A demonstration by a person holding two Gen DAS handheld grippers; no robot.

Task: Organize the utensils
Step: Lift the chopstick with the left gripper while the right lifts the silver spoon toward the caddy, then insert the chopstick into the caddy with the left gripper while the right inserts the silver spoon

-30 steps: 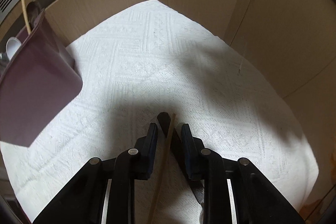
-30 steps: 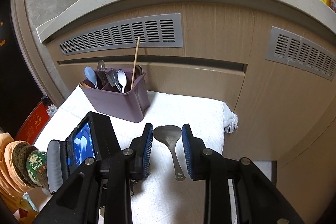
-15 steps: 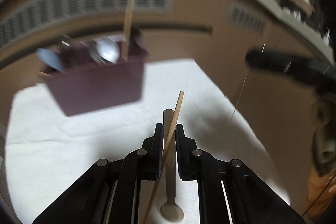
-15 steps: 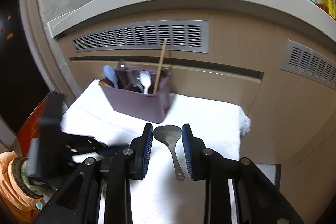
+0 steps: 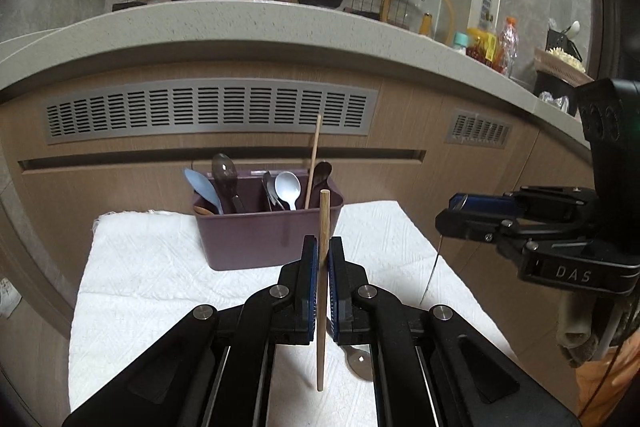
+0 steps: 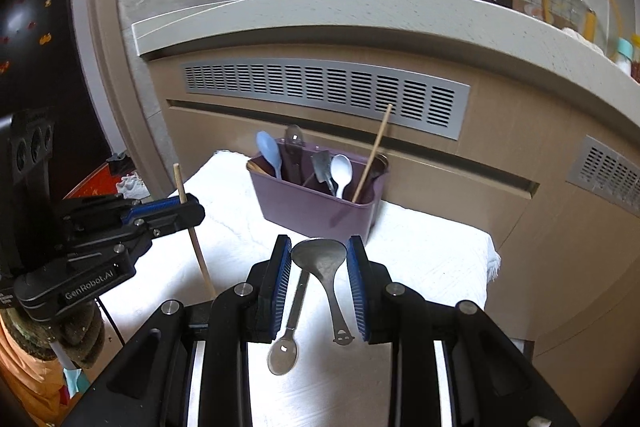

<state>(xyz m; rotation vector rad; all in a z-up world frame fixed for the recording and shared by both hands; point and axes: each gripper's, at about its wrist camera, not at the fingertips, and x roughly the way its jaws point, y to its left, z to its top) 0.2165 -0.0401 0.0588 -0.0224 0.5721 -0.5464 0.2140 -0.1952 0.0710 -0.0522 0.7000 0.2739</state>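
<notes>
- Your left gripper [image 5: 319, 259] has just closed its blue pads on one wooden chopstick [image 5: 322, 267], which stands nearly upright between them, lifted clear of the white towel [image 5: 152, 267].
- Your right gripper [image 6: 319, 259] holds one metal spoon [image 6: 322, 259] by the bowl edges between its blue pads, handle hanging down toward the camera.
- One more metal spoon [image 6: 290, 327] lies loose on the towel below your right gripper, near the front edge.
- One purple utensil holder [image 5: 256, 235] sits at the back edge of the towel, against the wooden cabinet [image 5: 400, 203].
- In the holder you have one second chopstick [image 5: 313, 163], one blue spoon [image 5: 202, 187], one white spoon [image 5: 288, 187] and a few dark utensils I cannot count.
- Readable writing: "DAS" on your right gripper's body in the left view; "GenRobot.AI" on your left gripper's body in the right view.
</notes>
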